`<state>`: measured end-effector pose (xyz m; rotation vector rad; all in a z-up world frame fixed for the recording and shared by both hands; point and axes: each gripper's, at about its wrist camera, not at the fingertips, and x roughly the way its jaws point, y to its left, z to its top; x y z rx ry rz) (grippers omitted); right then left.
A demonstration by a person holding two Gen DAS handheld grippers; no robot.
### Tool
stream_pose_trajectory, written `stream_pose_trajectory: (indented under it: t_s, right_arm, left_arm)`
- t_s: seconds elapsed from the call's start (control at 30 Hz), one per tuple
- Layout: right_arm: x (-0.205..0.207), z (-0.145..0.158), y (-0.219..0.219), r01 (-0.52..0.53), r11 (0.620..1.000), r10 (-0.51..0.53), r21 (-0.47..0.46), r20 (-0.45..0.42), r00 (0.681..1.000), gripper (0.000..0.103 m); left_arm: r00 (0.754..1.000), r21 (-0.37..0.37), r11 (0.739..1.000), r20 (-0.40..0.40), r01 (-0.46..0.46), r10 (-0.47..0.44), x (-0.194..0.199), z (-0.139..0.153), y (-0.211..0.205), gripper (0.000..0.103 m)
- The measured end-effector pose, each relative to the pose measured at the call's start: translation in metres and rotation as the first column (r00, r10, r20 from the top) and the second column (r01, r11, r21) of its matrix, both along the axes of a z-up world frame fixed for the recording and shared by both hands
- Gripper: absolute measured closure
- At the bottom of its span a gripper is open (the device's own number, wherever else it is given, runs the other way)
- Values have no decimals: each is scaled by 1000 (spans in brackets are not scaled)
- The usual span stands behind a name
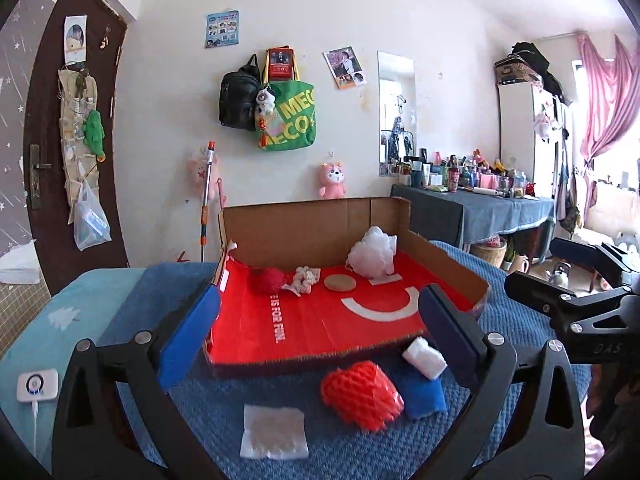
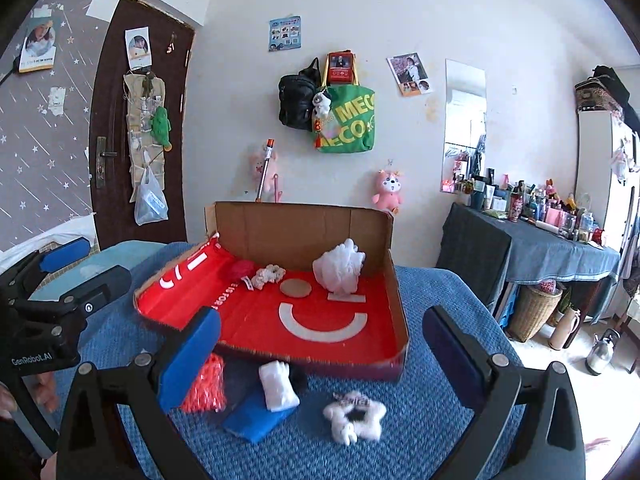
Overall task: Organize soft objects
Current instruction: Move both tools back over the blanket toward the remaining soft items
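Our left hand-held gripper [image 1: 320, 324] and right hand-held gripper [image 2: 322, 344] gape wide, empty. We judge sorting is midway (box [image 1: 296, 228] part-filled). Next, close on the orange mesh [image 1: 360, 396].

An open cardboard box [image 1: 320, 236] is set on the bed [image 1: 160, 288], with its back wall at 12 o'clock. Inside it, a mesh puff [image 1: 372, 254] is placed at 1 o'clock, a round pad [image 1: 339, 282] just before it, a scrunchie [image 1: 306, 279] left of the pad and a yarn ball [image 1: 267, 280] at 11 o'clock. Before the box, at 6 o'clock, a foam net [image 1: 360, 394] is laid beside a folded cloth [image 1: 424, 394], on which a small wad [image 1: 424, 357] rests. A flat sheet [image 1: 274, 432] lies at 7 o'clock, and a fluffy scrunchie [image 2: 354, 414] at 5 o'clock.
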<state>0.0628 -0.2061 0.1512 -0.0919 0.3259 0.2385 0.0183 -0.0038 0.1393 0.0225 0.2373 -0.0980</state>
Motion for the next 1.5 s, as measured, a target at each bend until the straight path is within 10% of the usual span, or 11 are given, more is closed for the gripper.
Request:
stream_pose_trajectory:
  t_s: [0.8, 1.5]
  right_arm:
    - [-21, -91, -7, 118, 993, -115, 28, -94, 989, 0]
    - [-8, -108, -7, 133, 991, -127, 25, -159, 979, 0]
  left_arm:
    - [987, -9, 1000, -163, -10, 8, -5, -77, -6, 2]
    - [966, -23, 1000, -260, 1, -7, 10, -92, 2, 2]
